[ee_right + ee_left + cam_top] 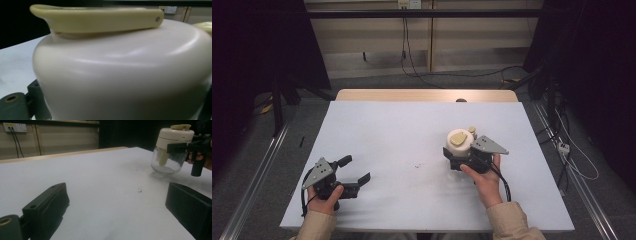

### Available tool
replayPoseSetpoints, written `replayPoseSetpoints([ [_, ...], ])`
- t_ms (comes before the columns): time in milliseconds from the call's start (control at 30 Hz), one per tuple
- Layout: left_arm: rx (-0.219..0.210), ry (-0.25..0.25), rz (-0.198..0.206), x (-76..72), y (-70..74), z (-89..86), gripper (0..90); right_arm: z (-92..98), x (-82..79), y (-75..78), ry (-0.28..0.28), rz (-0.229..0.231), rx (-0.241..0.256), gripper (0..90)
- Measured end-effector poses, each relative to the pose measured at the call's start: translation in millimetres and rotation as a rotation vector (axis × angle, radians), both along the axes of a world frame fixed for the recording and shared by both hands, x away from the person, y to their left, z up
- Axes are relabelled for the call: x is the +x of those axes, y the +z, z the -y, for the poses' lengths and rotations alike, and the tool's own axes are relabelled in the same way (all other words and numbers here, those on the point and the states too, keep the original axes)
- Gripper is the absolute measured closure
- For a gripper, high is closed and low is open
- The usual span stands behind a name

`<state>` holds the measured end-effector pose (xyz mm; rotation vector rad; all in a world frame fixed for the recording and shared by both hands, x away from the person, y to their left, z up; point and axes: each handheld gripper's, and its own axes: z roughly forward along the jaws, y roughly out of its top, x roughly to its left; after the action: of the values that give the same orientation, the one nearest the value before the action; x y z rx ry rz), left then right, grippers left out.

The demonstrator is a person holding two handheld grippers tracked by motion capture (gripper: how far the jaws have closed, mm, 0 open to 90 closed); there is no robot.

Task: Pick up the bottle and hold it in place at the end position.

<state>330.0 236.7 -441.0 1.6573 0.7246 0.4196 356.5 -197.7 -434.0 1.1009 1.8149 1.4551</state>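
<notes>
- Jar [459, 150]: clear glass body w/ cream lid [120, 75] & a yellowish flat handle [100, 16] on top; stands upright on the white table [412, 130], right of centre.
- Right gripper [460, 156]: at the jar's near side, jaws clenched around it just under the lid – one jaw seen crossing the jar's side in the left gripper view, lid pressed up close in the right gripper view.
- Right hand [484, 177] behind that gripper, nearer the person than the jar.
- Left gripper [357, 172]: well left of the jar & nearer the person, jaws released, wide apart, nothing between them, low over bare table.
- Small speck [139, 190] on table between jar & left gripper.
- Step, my read: jar is secured by right; lid/handle untouched.
- Next prob. calls for left to travel over to the jar, line up w/ top handle or lid, close on it while right keeps the body steady.
</notes>
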Motion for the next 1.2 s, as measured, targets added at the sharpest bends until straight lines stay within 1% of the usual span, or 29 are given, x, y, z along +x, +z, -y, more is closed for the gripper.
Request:
replayPoseSetpoints([
  [300,-0.006,0.009,0.001,0.1,0.5,-1.0,3.9,-11.6,10.3,0.0,0.013,-0.002,-0.001,6.8],
  [333,0.001,0.004,0.005,0.3,0.5,-1.3,3.9,-12.5,11.2,-0.4,0.014,0.0,0.001,6.8],
  [467,0.0,0.003,0.003,0.7,0.2,-0.9,3.9,-15.2,14.7,-0.9,0.014,-0.004,-0.005,6.8],
  [833,-0.004,0.003,0.002,1.3,0.1,-0.2,3.9,-23.0,24.1,-1.8,0.012,-0.007,0.007,6.8],
  [900,-0.004,0.002,0.001,1.3,0.0,-0.2,3.9,-25.4,26.0,-1.7,0.015,-0.007,0.012,6.8],
  [967,-0.003,0.002,0.001,1.4,-0.1,-0.1,3.9,-27.7,28.2,-1.9,0.022,-0.001,0.005,6.8],
  [1000,0.0,0.005,-0.001,1.3,-0.1,0.0,3.9,-29.2,28.9,-2.0,0.021,-0.004,0.012,6.8],
  [1067,0.007,0.001,0.0,1.5,-0.1,-0.2,3.9,-31.5,30.7,-1.9,0.027,-0.006,0.007,6.8],
  [1200,0.009,0.002,-0.001,1.6,-0.2,-0.3,3.9,-35.9,34.3,-2.3,0.03,-0.006,0.007,6.8],
])
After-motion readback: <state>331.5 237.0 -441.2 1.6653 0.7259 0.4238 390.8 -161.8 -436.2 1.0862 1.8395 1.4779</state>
